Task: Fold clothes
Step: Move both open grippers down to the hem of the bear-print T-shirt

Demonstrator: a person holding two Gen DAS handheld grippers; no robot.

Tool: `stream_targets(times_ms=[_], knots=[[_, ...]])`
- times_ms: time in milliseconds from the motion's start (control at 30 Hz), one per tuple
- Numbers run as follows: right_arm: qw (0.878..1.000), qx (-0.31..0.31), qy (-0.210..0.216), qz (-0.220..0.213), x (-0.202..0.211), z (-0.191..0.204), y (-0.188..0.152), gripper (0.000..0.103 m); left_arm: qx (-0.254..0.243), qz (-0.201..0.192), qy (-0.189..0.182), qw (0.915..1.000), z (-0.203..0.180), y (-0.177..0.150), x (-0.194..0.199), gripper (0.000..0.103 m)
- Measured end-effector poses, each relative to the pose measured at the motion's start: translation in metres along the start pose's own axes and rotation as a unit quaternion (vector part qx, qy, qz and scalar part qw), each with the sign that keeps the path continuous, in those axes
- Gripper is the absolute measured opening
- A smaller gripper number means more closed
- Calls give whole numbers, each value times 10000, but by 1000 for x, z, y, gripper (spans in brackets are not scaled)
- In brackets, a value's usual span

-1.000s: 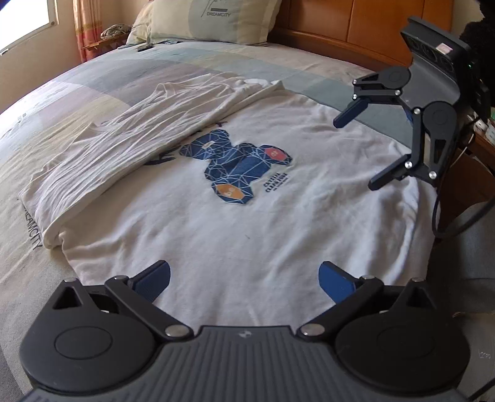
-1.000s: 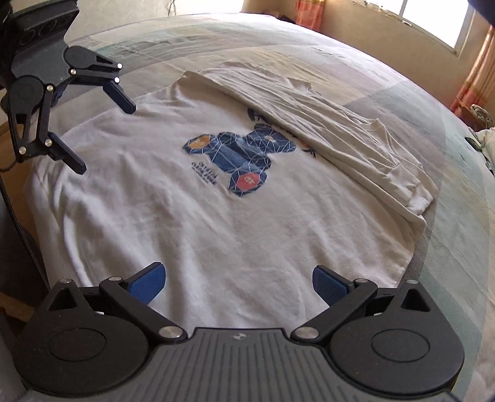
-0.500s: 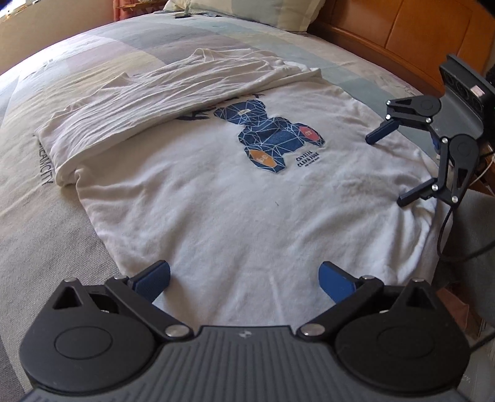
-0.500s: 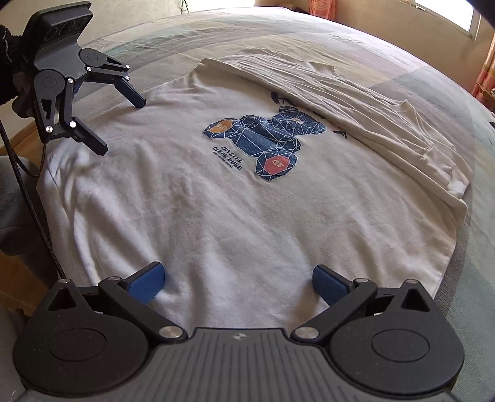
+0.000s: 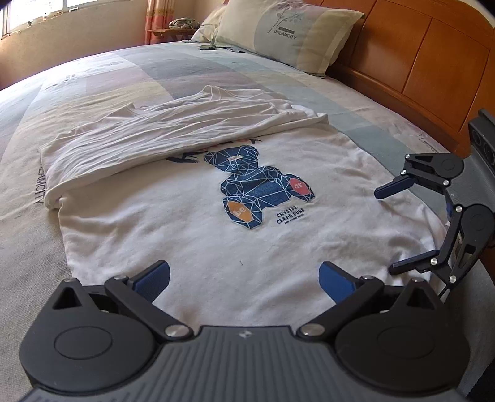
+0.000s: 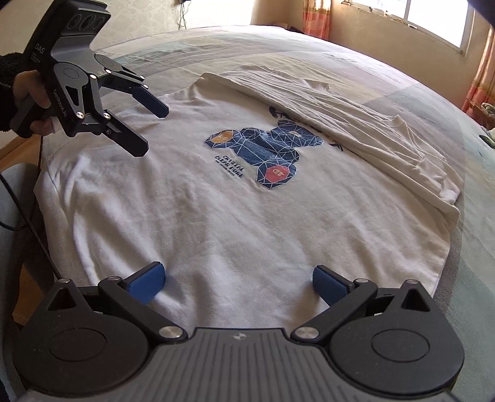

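Note:
A white T-shirt (image 5: 191, 228) with a blue bear print (image 5: 260, 188) lies flat on the bed, its far side folded over toward the middle. It also shows in the right wrist view (image 6: 247, 222). My left gripper (image 5: 244, 280) is open and empty, hovering over the shirt's near edge. My right gripper (image 6: 238, 283) is open and empty over the opposite near edge. Each gripper shows in the other's view: the right gripper (image 5: 393, 232) at the shirt's right edge, the left gripper (image 6: 150, 128) at the shirt's left edge.
The bed (image 5: 92, 80) has a patchwork cover. A pillow (image 5: 284, 34) leans on the wooden headboard (image 5: 417, 58). A small dark object (image 5: 206, 47) lies near the pillow. A window (image 6: 414, 15) and curtains are at the far wall.
Both grippers have moved lower and closer along the shirt's near edge. Both stayed open and empty. The shirt has not moved.

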State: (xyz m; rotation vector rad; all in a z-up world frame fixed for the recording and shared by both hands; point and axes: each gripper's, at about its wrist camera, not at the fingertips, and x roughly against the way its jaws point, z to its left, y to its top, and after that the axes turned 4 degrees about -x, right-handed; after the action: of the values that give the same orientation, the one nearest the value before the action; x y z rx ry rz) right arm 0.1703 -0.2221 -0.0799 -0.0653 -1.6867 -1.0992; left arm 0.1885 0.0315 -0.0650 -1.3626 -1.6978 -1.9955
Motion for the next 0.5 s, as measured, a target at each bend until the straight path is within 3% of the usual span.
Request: stream_targets(times_ms=[133,367,500], knots=[[9970,9,-719,-272,22,28,-10,103,419,-148,65,9990,-24,-10,18,102],[9886,652,-1167,-692,65,84,-31,103,189,-163,463,9986,-65,-19,38,102],[9913,327,-1172,-506,59,93,-43,103,230,-248,683,9971,-71,-27,35,102]])
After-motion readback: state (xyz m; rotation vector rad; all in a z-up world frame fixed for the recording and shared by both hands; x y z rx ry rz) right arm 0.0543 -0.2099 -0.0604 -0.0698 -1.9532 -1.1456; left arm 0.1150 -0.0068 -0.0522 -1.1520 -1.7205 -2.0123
